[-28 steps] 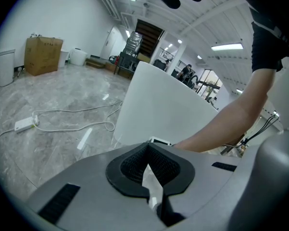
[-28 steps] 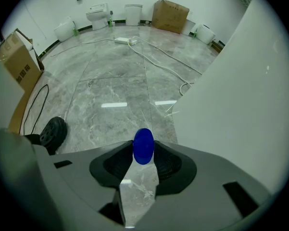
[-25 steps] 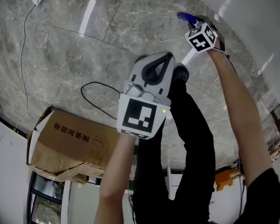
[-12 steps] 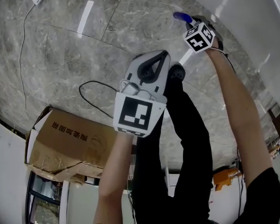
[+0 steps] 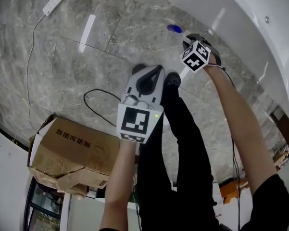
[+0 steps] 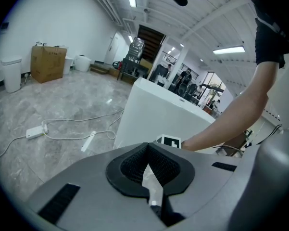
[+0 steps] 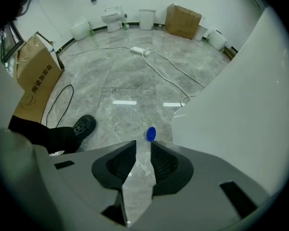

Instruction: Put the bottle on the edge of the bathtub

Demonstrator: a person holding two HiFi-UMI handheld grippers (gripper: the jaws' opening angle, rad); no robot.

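The bottle shows only as a small blue cap (image 5: 174, 28) over the marble floor, close to the white bathtub (image 5: 240, 18). In the right gripper view the cap (image 7: 150, 134) sits just past the tips of my right gripper (image 7: 143, 142). Its jaws are closing with a narrow gap between them, and only floor shows through the gap. I cannot make out a bottle body there. In the head view the right gripper (image 5: 183, 37) reaches low beside the tub wall (image 7: 240, 105). My left gripper (image 5: 155, 69) is held at mid-frame, shut and empty, its tips (image 6: 147, 146) touching.
A worn cardboard box (image 5: 72, 148) stands at the lower left. A black cable (image 5: 94, 95) loops on the floor beside it. A white power strip (image 5: 53, 1) with its cord lies further out. The person's dark legs and shoes (image 5: 172, 78) are between the grippers.
The head view has swung, so more of the bathtub shows at the top right. The right gripper and the blue cap ahead of it have shifted down-left in the picture. The left gripper barely moved.
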